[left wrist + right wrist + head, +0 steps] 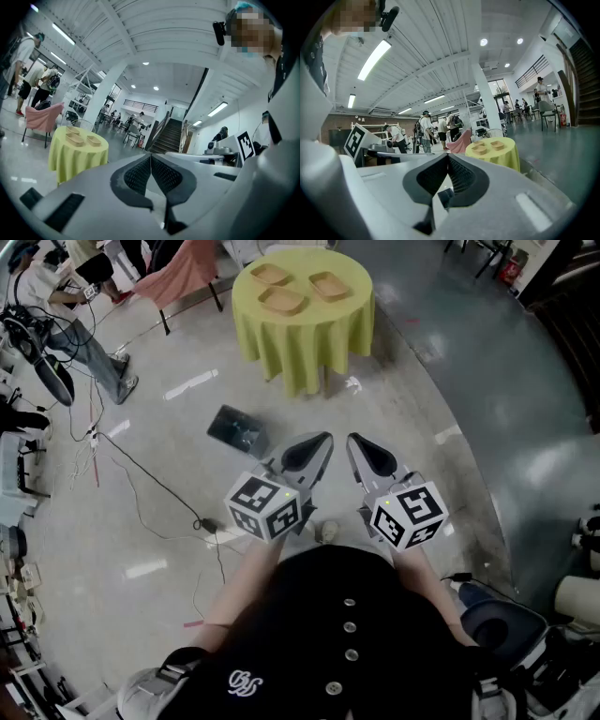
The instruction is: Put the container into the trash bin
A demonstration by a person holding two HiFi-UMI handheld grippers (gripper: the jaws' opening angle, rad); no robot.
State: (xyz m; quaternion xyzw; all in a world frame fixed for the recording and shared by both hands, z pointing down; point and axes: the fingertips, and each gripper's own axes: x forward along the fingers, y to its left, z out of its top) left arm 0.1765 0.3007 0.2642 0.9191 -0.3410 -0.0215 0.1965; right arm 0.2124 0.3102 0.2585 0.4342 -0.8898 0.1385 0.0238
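A dark buttoned shirt [337,634] is filling the bottom of the head view. Just beyond it the left tongs [322,441] and right tongs [356,441] are pointing forward side by side, near each other but not touching, each carrying its marker cube.

In the left gripper view the left tongs [151,157] are pressing their ribbed pads together at the tips, with nothing between them. In the right gripper view the right tongs [448,156] are likewise sitting fully closed and empty.

Three tan containers [283,300] are resting on a round surface [309,352] draped in yellow cloth, well ahead of both tongs and untouched. Both gripper views are also showing the containers [75,139] [479,149] on the surface in the distance.

The dark bin [237,430] is sitting on the grey floor [422,381], between the surface and the tongs and just left of the left tongs' tips. A black cable [155,486] is trailing across the floor at left. A person [66,296] is standing at the upper left of the head view.
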